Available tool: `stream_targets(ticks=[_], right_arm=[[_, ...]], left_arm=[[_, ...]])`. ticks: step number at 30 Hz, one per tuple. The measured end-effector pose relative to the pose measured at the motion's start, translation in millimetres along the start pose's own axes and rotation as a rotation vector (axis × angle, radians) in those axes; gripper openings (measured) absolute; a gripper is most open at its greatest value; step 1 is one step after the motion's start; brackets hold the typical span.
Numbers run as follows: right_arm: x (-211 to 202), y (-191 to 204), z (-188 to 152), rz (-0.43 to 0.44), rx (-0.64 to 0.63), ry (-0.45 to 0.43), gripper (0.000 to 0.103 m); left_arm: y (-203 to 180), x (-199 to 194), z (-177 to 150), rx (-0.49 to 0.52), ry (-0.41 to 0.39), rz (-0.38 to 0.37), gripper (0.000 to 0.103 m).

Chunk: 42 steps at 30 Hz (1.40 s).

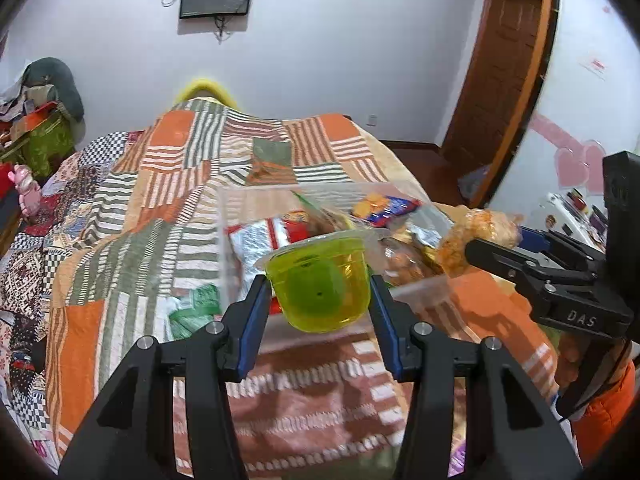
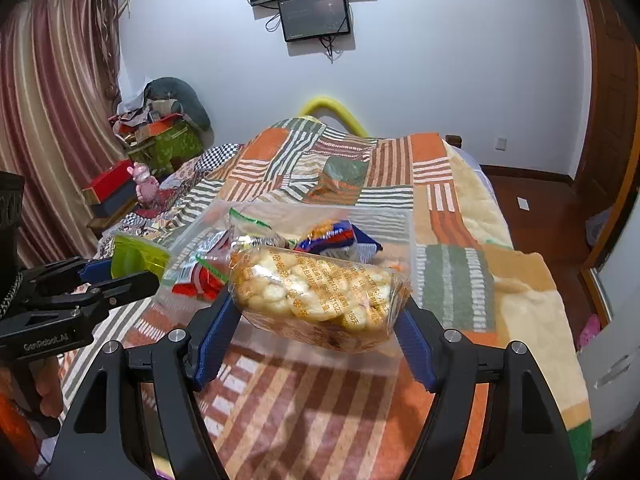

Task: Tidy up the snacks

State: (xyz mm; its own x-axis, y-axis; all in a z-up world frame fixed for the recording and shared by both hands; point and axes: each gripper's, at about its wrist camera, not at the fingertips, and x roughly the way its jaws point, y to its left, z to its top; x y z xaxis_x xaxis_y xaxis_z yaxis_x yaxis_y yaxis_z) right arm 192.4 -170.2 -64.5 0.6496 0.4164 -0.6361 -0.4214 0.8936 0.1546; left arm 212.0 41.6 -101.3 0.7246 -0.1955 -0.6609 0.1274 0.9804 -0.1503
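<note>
Both grippers are loaded. The left gripper (image 1: 320,292) pinches a green jelly cup (image 1: 320,280) between its jaws, and the right gripper (image 2: 320,316) clamps a clear bag of puffed snacks (image 2: 316,296) – each held above the quilt (image 1: 160,208), just short of the clear plastic box (image 2: 404,240). Several packets already lie in that box, so the sorting looks well underway. One green packet (image 1: 192,308) seems to lie outside on the quilt, though blur makes that uncertain – both held items are not yet in the box
</note>
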Motion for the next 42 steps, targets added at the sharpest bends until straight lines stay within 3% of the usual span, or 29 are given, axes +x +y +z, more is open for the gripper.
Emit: stream_targets(ticks=[11,24,35,42], right_arm=[[39.9,6.2,3.6,-0.016,-0.018,0.053,0.071],[46.1,15.1,0.7,-0.034,-0.089,0.105,0.074],[-7.1,1.2,0.5,-0.045,-0.063,0.037,0.083],[-47.1,-18.7,-19.6,-0.079,-0.028,0.029,0.083]], left_arm=[[29.8,33.6,9.7,-0.038,0.019,0.061,0.049],[22.3,39.8,1.8,0.02,0.029,0.089,0.052],[20.5,-12.5,-16.4,-0.025,0.017,0.046,0.068],[4.1,-39.0,-56.3,-0.007,0.067,0.009,0.073]])
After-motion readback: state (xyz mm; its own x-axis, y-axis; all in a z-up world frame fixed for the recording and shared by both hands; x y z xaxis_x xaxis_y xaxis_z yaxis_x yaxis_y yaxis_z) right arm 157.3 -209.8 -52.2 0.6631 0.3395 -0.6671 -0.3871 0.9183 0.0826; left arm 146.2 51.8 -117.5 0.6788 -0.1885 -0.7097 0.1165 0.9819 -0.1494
